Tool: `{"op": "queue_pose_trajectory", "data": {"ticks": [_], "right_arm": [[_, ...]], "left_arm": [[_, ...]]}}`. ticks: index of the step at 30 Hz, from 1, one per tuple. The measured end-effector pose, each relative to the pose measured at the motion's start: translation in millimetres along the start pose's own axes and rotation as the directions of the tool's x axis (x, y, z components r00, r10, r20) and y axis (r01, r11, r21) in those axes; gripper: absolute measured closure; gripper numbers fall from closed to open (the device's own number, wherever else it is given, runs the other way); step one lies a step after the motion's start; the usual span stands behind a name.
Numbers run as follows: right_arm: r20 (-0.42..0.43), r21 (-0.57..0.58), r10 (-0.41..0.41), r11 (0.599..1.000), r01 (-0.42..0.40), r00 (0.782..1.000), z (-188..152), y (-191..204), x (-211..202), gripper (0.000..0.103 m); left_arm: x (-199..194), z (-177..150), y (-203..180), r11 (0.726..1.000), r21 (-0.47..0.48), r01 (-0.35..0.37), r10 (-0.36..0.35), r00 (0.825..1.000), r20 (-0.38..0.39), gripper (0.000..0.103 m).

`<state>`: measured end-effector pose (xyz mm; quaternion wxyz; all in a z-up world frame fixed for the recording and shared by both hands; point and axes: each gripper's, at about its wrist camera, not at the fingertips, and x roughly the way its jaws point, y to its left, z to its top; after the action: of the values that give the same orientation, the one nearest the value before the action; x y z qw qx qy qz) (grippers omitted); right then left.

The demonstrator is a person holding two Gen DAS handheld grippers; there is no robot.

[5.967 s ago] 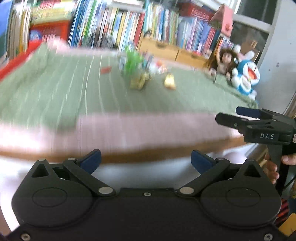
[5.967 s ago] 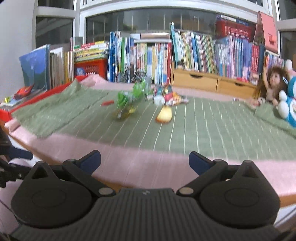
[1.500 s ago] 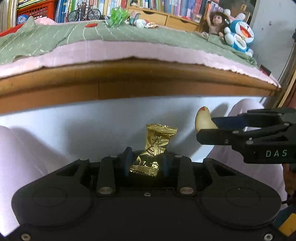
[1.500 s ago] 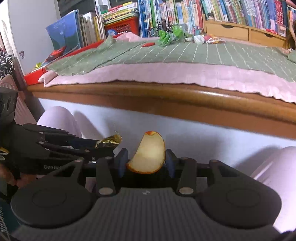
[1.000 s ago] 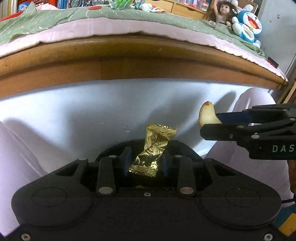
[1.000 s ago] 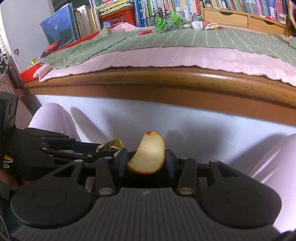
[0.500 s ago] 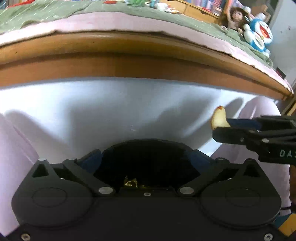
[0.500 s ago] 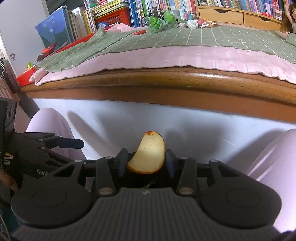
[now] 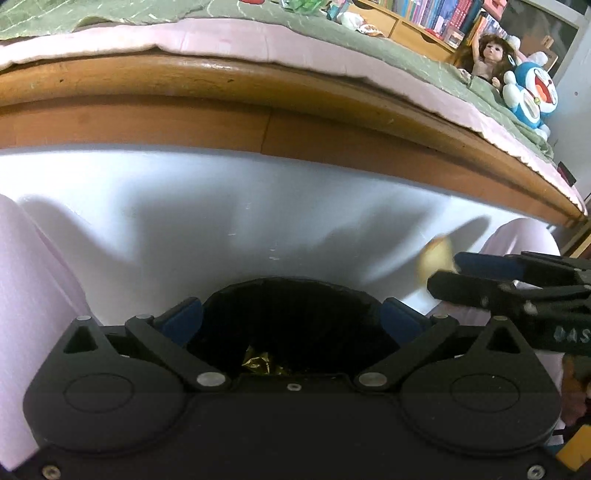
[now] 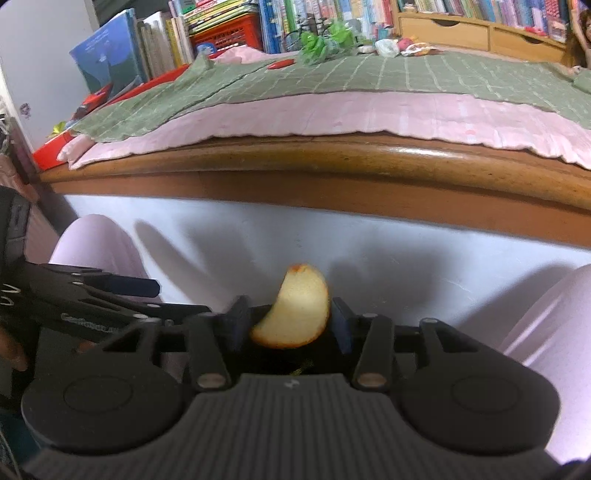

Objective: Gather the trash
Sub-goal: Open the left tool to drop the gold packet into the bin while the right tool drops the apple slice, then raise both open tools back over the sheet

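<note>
My left gripper [image 9: 290,317] stands open over a black bin [image 9: 295,291]. A gold wrapper [image 9: 260,360] lies inside the bin, free of the blue pads [image 9: 181,317]. My right gripper [image 10: 290,323] is shut on a pale apple slice [image 10: 295,310], which leans to the left between the jaws. In the left wrist view the right gripper [image 9: 443,275] is at the right, beside the bin, with the slice [image 9: 436,258] blurred at its tip. Green wrappers [image 10: 325,40], a red scrap [image 10: 280,64] and more wrappers [image 10: 386,46] lie far back on the green blanket [image 10: 406,77].
A wooden bed rail [image 9: 258,107] and a white panel [image 9: 221,206] rise just ahead of the bin. The person's pink-clad knees [image 10: 96,240] flank it. A doll [image 9: 487,51] and a blue plush [image 9: 532,92] sit on the bed's right. Books [image 10: 229,26] line the back.
The left gripper opened and dropped the gold wrapper into the bin about half a second ago. Both grippers have sunk lower beside the bed. The apple slice has tilted slightly in the right gripper.
</note>
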<state>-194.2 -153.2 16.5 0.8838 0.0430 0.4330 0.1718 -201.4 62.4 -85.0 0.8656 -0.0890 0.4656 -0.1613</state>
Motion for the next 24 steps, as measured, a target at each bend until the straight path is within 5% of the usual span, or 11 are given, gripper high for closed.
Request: {"op": "queue_pose_trajectory", "data": {"ticks": [1,6,24], "right_arm": [[0.001,0.012,-0.017,1.000,0.017,1.000,0,-1,1,0.000],[-0.003,0.052,-0.068,0.996,0.068,0.998,-1,-11,2,0.000],[-0.025,0.083,-0.064,0.994,0.065,0.998,2,-17,3,0.000]], "left_arm": [[0,0,1,1.000,-0.004,-0.003,0.003,1.000,-0.001,0.000],[1,-2,1,1.000,-0.004,-0.015,0.015,1.000,-0.002,0.000],[4,2,-1,1.000,-0.005,-0.005,0.004,1.000,-0.024,0.000]]}}
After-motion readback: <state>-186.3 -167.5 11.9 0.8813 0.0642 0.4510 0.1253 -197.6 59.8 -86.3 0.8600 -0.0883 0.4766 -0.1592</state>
